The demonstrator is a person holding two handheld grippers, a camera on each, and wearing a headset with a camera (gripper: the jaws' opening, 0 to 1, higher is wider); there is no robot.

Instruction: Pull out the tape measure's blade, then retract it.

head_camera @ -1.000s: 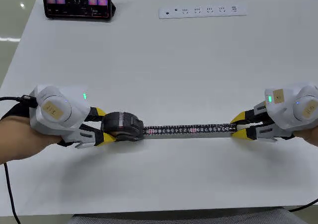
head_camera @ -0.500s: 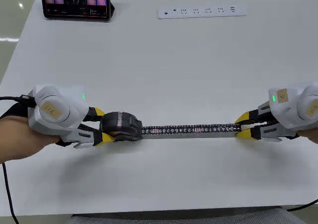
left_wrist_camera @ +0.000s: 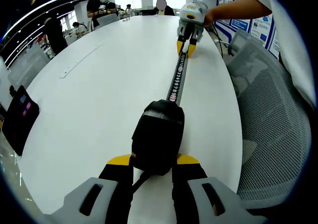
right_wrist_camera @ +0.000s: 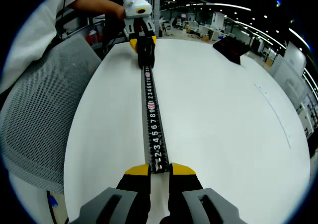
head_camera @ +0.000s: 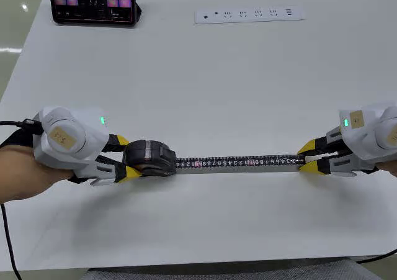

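A black tape measure case (head_camera: 149, 158) lies on the white table, and my left gripper (head_camera: 128, 158) is shut on it. In the left gripper view the case (left_wrist_camera: 158, 136) sits between the yellow-tipped jaws. Its dark blade (head_camera: 239, 162) with white numbers runs rightward along the table to my right gripper (head_camera: 309, 156), which is shut on the blade's end. In the right gripper view the blade (right_wrist_camera: 151, 119) stretches away from the jaws to the left gripper (right_wrist_camera: 141, 41) at the far end. In the left gripper view the blade (left_wrist_camera: 177, 77) leads to the right gripper (left_wrist_camera: 188, 44).
A white power strip (head_camera: 249, 14) lies at the table's far side and a dark tablet (head_camera: 93, 0) with a lit screen stands at the far left. A mesh chair (right_wrist_camera: 42, 119) stands by the near table edge. A black cable (head_camera: 7, 243) hangs at the left.
The right gripper has moved further right with the blade's end, so more blade is out of the case. The left gripper and case have hardly moved.
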